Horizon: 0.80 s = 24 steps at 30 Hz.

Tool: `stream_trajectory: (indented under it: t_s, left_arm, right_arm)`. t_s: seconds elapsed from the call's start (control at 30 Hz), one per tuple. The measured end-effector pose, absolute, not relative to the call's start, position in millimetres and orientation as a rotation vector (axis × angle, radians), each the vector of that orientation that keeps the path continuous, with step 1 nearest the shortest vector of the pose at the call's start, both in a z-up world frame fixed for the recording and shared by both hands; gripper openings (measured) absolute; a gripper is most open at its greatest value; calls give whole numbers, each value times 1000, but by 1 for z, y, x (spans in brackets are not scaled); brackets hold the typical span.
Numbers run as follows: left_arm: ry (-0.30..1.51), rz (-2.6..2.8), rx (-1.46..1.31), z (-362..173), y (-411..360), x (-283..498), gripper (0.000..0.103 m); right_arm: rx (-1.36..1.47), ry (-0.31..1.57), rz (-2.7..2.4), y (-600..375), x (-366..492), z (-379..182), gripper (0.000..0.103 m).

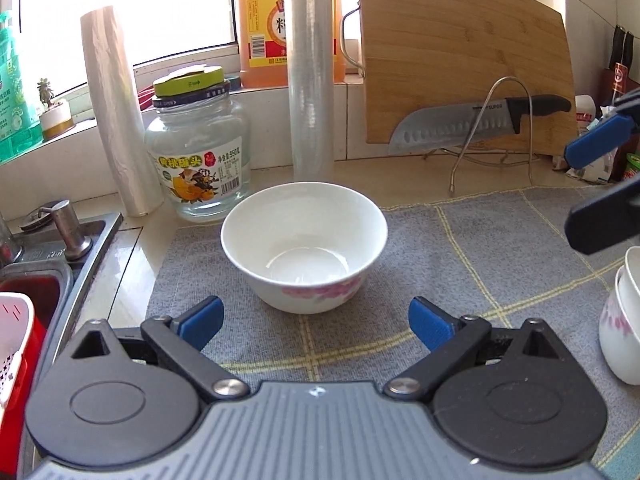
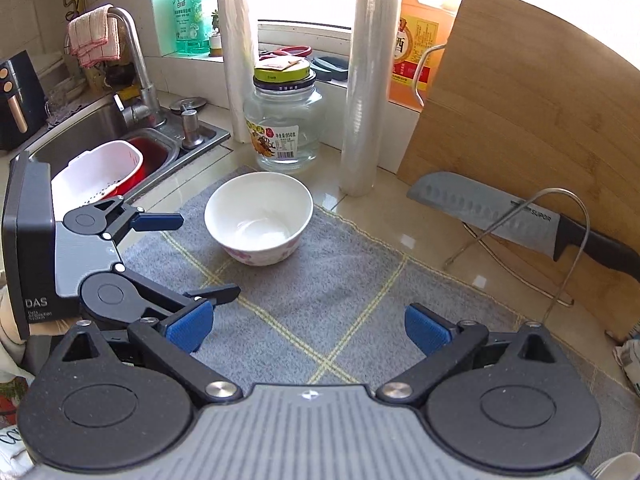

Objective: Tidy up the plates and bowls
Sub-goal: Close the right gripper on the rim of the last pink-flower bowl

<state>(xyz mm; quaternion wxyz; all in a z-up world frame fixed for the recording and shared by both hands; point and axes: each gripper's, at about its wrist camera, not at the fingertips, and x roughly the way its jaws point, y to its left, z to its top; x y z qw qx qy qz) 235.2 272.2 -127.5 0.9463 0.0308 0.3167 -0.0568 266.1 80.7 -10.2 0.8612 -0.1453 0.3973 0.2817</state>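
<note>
Kitchen worktop [image 1: 132,264] under a bright window, covered by a grey checked mat [image 1: 460,248]. Left tongs [image 1: 316,322] spread wide, holding nothing; a white floral bowl [image 1: 304,252] sits upright just ahead of them, untouched. Right tongs [image 2: 308,330] also wide and empty, the bowl ahead to their left. Stacked bowls [image 1: 622,316] stand right of the left tongs.
</note>
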Motion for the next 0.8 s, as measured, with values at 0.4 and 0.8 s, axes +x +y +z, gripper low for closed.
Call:
stream_trajectory:
  t_s: [0.4,0.8]
  left_arm:
    - [616,-127,146,-139,273,259,98]
    - [596,-133,133,-139,276,266,98]
  right_arm:
    - [-292,882,655,128,326,-24,103]
    - [-313,928,709,162,367,-46,93]
